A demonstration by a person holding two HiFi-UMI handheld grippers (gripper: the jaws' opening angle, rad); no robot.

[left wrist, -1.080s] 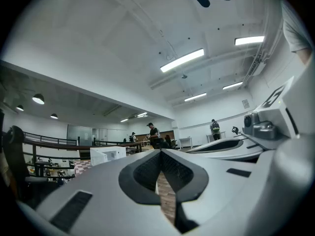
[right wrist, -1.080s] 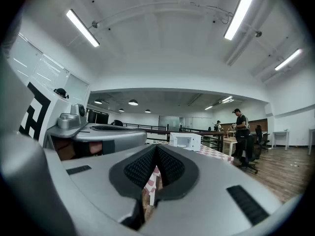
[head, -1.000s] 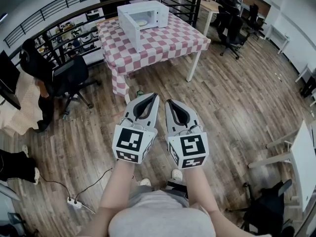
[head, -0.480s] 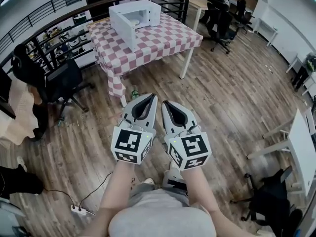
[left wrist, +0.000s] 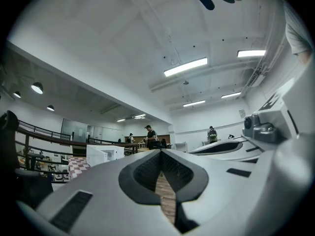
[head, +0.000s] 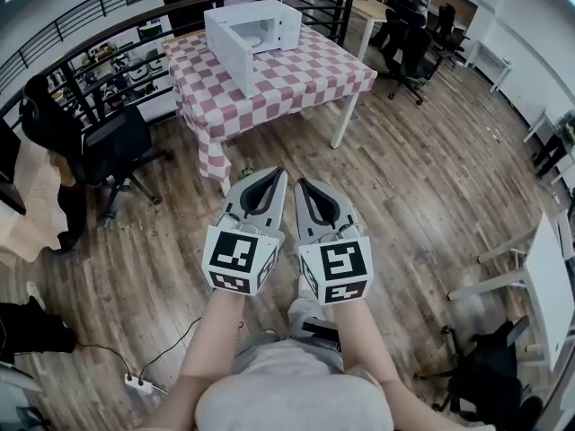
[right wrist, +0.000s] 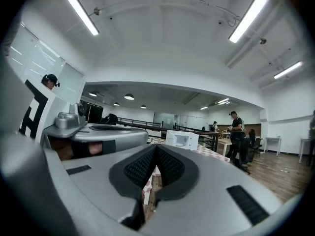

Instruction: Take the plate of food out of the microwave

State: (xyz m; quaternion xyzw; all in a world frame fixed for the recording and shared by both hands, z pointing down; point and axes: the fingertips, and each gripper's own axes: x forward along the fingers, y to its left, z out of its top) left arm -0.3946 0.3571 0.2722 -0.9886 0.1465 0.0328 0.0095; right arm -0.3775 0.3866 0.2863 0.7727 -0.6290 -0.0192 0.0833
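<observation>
A white microwave (head: pixel 252 27) stands with its door swung open on a table under a red-and-white checked cloth (head: pixel 296 72), far ahead of me. Something pale, probably the plate (head: pixel 256 36), lies inside; it is too small to make out. The left gripper (head: pixel 277 174) and right gripper (head: pixel 303 185) are held side by side over the wooden floor, well short of the table, both shut with nothing between the jaws. In the left gripper view the microwave (left wrist: pixel 104 154) sits small at the left beyond the gripper (left wrist: pixel 160 152). The right gripper view shows the microwave (right wrist: pixel 182 139) above the gripper (right wrist: pixel 156 147).
Black office chairs stand left of the table (head: pixel 121 146) and beyond it (head: pixel 413 57). A dark railing (head: pixel 99 48) runs behind the table. People stand at the back. A power strip (head: pixel 139 382) lies on the floor at left, and a white desk (head: pixel 550 285) is at right.
The person has taken a step, so the floor and feet have shifted under the grippers. Both grippers remain shut side by side, and the table is still far ahead.
</observation>
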